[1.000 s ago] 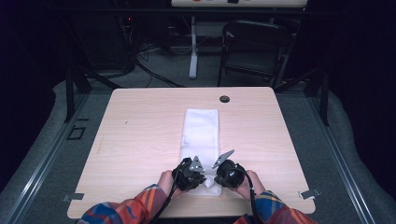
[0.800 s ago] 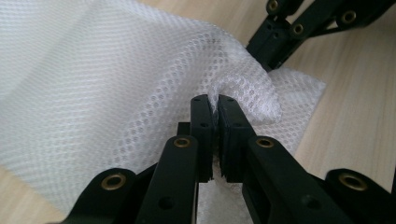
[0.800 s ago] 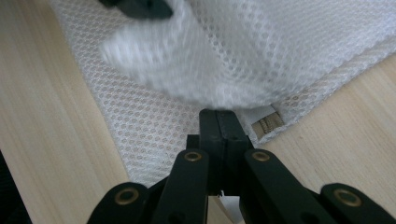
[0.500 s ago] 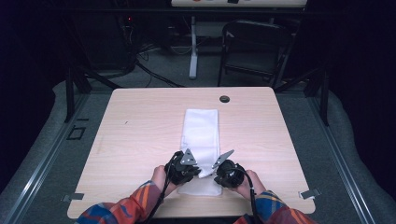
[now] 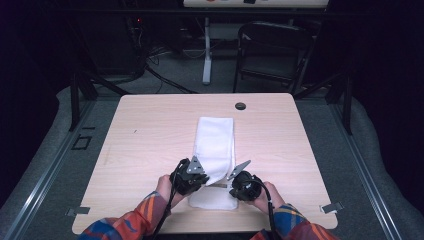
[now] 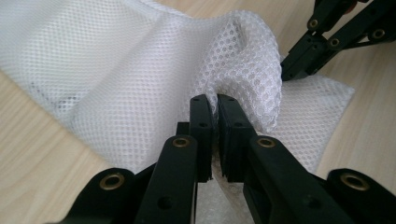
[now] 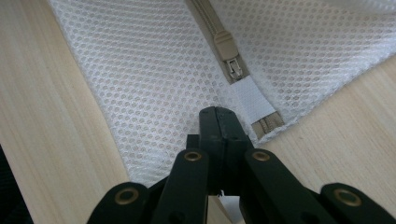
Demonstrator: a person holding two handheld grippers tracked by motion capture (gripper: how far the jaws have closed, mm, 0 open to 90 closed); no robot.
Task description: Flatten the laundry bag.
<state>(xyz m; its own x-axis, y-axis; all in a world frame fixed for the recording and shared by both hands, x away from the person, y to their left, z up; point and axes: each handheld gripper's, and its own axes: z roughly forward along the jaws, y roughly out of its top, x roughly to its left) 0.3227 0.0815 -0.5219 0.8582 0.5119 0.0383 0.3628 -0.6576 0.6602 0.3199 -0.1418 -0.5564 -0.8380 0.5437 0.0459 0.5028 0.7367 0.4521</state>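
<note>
The left gripper point(image 6: 212, 105) is pinching a raised fold of the white mesh bag point(image 6: 140, 70), which is lying on the table point(image 6: 28, 158).

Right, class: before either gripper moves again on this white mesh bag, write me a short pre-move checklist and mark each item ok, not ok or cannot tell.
1. Left gripper closed on mesh: ok, a raised fold of the mesh bag is pinched between its jaws.
2. Right gripper closed on mesh: ok, jaws are together on the bag's edge by the zipper end.
3. Zipper slider free of both grippers: ok, it lies beyond the right gripper's tips.
4. Zipper closed: cannot tell, too little of its run shows.
5. Bag fully on the table: ok, well inside the edges in the high view.
6. Grippers apart from each other: ok, a gap shows between them.
</note>
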